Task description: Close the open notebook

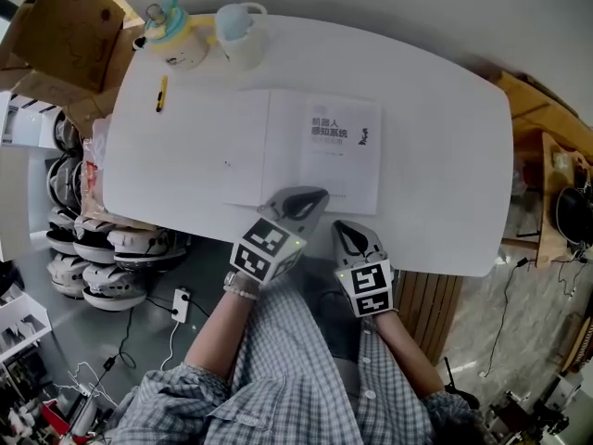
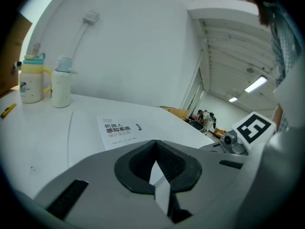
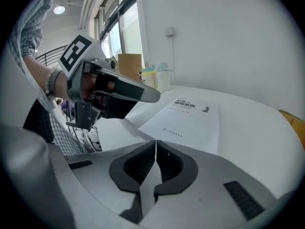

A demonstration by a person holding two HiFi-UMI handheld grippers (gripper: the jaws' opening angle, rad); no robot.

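Both my left claw [image 1: 318, 195] and right claw [image 1: 345, 232] are clenched, empty. The notebook [image 1: 338, 160] lies open on the surface [image 1: 445, 156] (just beyond them), so I'd slip one tip under a page edge and fold it over.

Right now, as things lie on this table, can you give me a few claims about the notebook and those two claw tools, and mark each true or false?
1. The notebook lies open on the white table. True.
2. The yellow pen rests on the notebook's printed page. False: it lies on the bare table, apart from the notebook, near the far corner.
3. The left gripper and the right gripper both have their jaws together. True.
4. The right gripper holds the white cup. False: it holds nothing, and the cup stands at the table's far edge.
5. In the head view, the printed page is the right-hand one. True.
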